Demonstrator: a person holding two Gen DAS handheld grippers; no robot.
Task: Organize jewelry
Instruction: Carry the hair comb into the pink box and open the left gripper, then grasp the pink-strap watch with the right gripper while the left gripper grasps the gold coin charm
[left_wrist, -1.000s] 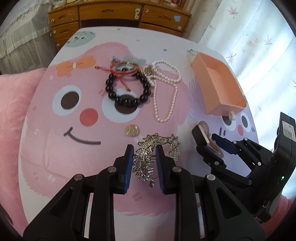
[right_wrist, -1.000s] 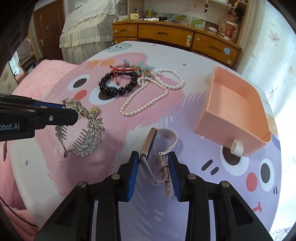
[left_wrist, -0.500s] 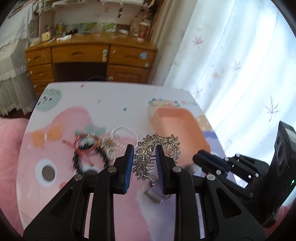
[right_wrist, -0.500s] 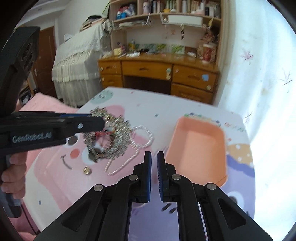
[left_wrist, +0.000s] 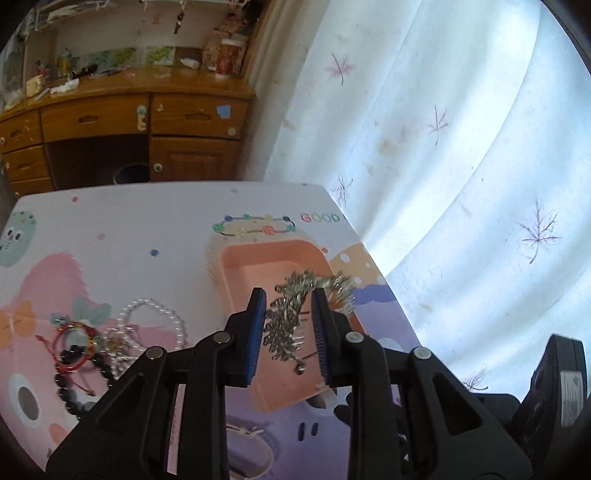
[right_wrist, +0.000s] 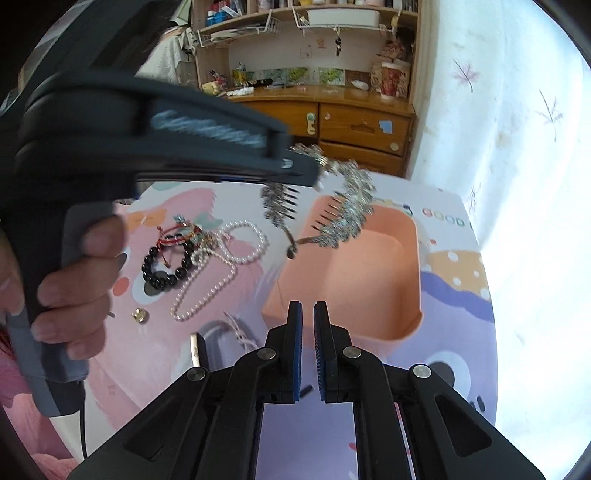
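Note:
My left gripper (left_wrist: 288, 314) is shut on a silver rhinestone hair comb (left_wrist: 295, 310) and holds it in the air above the open peach box (left_wrist: 258, 266). In the right wrist view the comb (right_wrist: 343, 206) hangs over the box (right_wrist: 369, 273), with the left gripper (right_wrist: 295, 170) at upper left. My right gripper (right_wrist: 307, 325) is nearly shut and empty, near the box's near wall. A white pearl necklace (right_wrist: 218, 266), a black bead bracelet (right_wrist: 166, 269), a red cord bracelet (right_wrist: 177, 236) and a small gold piece (right_wrist: 139, 315) lie on the mat. A pale watch (right_wrist: 221, 336) lies by my right gripper.
The cartoon mat (right_wrist: 454, 332) covers the table. A wooden dresser (right_wrist: 354, 129) with cluttered shelves stands behind it. A white curtain (left_wrist: 443, 147) hangs on the right. A pink blanket (right_wrist: 14, 384) lies at the left.
My left gripper has lifted the comb off the mat and carried it right, over the box. My right gripper has let go of the watch, risen and closed.

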